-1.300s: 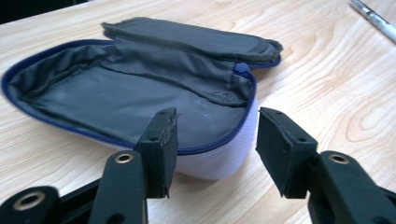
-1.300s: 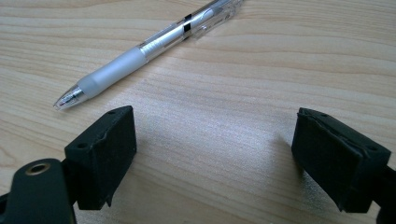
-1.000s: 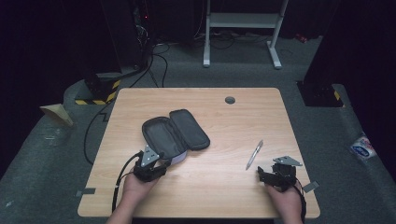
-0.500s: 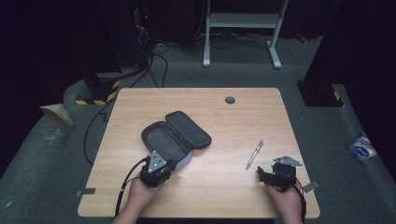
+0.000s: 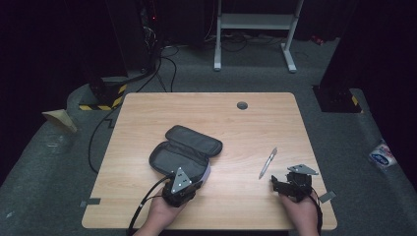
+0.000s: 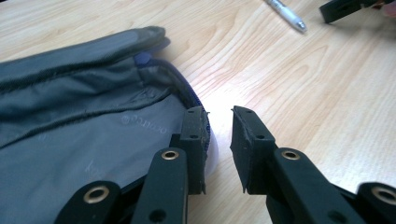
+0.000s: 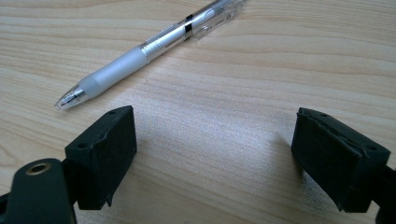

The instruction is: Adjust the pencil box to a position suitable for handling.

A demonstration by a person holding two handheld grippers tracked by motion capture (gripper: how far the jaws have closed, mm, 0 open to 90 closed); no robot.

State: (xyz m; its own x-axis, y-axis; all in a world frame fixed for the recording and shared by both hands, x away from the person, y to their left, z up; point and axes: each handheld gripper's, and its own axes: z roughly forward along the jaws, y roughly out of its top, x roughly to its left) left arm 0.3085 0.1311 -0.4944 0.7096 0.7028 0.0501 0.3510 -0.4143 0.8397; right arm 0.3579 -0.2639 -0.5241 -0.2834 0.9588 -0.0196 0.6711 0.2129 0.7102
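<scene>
A grey zip pencil case (image 5: 184,150) lies open on the wooden table (image 5: 246,128), lid flipped back. My left gripper (image 5: 192,176) is at its near right rim. In the left gripper view the jaws (image 6: 219,126) have just closed to a narrow gap, with the case's purple-edged rim (image 6: 205,135) against the left pad. A clear pen with a white grip (image 5: 268,163) (image 7: 149,46) lies to the right. My right gripper (image 5: 275,183) (image 7: 212,140) rests just short of it, open, with bare table between its jaws.
A round cable hole (image 5: 242,105) sits near the table's far edge. On the floor beyond are cables, a white stand (image 5: 255,29) and a yellow-black striped piece (image 5: 103,101). A blue-white packet (image 5: 382,155) lies on the floor at the right.
My left hand has slid right along the case's near side to its right rim, and its jaws have closed. The right hand and the pen have stayed put.
</scene>
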